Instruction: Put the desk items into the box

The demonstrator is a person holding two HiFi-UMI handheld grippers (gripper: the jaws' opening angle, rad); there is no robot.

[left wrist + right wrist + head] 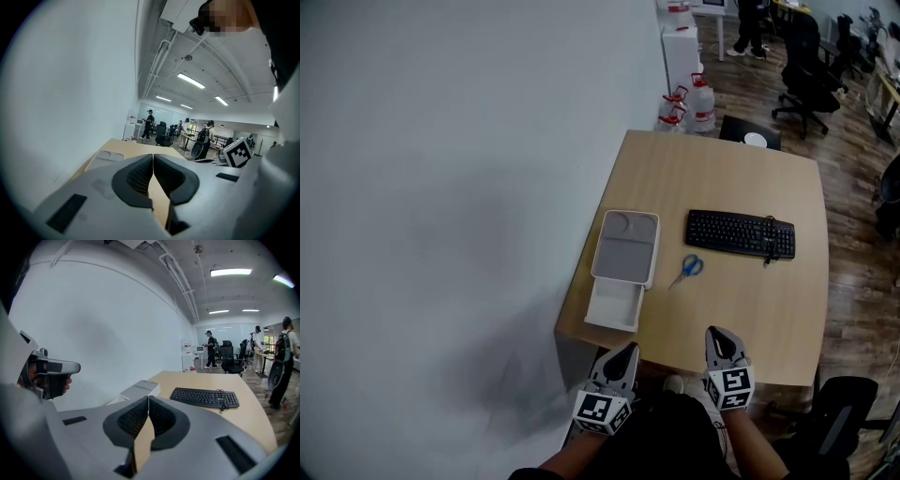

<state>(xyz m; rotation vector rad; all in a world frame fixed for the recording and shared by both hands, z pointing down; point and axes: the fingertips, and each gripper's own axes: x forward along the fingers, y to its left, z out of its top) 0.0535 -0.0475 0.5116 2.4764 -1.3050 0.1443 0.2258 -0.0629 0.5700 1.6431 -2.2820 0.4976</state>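
A wooden desk (731, 309) carries a black keyboard (740, 233), blue-handled scissors (687, 268) and a white box (613, 307) whose grey lid (626, 247) lies half over it. The left gripper (623, 351) hangs at the desk's near edge just below the box, jaws shut and empty. The right gripper (717, 337) sits over the near edge, below the scissors, shut with nothing in it. In the right gripper view the keyboard (205, 397) and the box (139, 390) lie ahead of the shut right gripper (148, 399). The left gripper (153, 158) shows touching pads in its own view.
A pale wall (441, 187) runs along the desk's left side. Water jugs (686, 105) and a white cabinet (680, 52) stand beyond the far edge. Black office chairs (811, 66) and people are in the background; another chair (844, 412) is at the lower right.
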